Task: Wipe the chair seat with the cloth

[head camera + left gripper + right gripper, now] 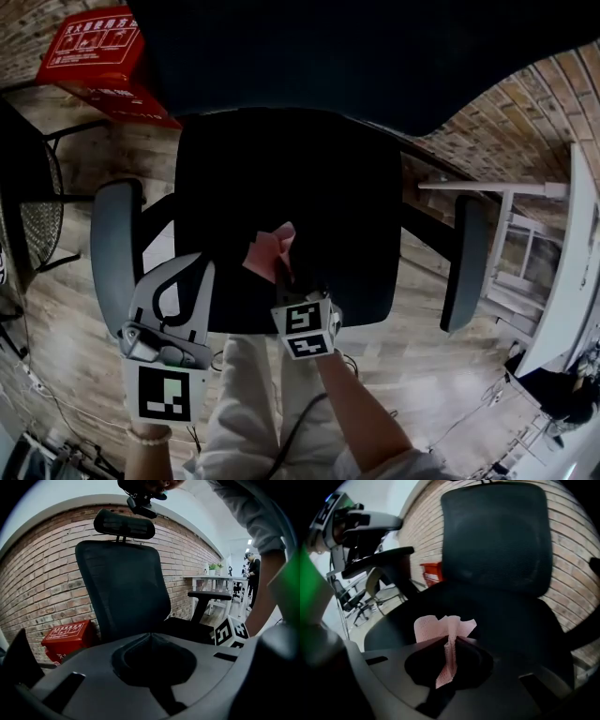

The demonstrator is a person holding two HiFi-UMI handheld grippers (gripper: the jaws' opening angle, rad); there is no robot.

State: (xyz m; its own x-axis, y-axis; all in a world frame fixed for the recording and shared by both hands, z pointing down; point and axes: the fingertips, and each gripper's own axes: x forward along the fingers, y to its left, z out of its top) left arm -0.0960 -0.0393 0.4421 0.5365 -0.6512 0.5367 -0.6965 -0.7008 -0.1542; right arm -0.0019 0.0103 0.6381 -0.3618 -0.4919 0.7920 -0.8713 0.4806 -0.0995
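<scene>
While left claw [150, 639] rests pressed together, right claw [451, 643] pinches cloth [439, 626] — seemingly fanned toward the backrest [497, 541].

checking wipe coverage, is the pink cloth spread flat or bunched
Bunched: the right gripper is shut on the pink cloth, which sticks up in crumpled folds.

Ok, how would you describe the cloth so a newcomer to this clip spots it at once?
Find the big black office chair seat. Near its front edge, the right gripper is shut on a small crumpled pink cloth. It is the only soft, pale pink thing against the black seat; the red box is rigid and stands apart, beyond the chair.
</scene>
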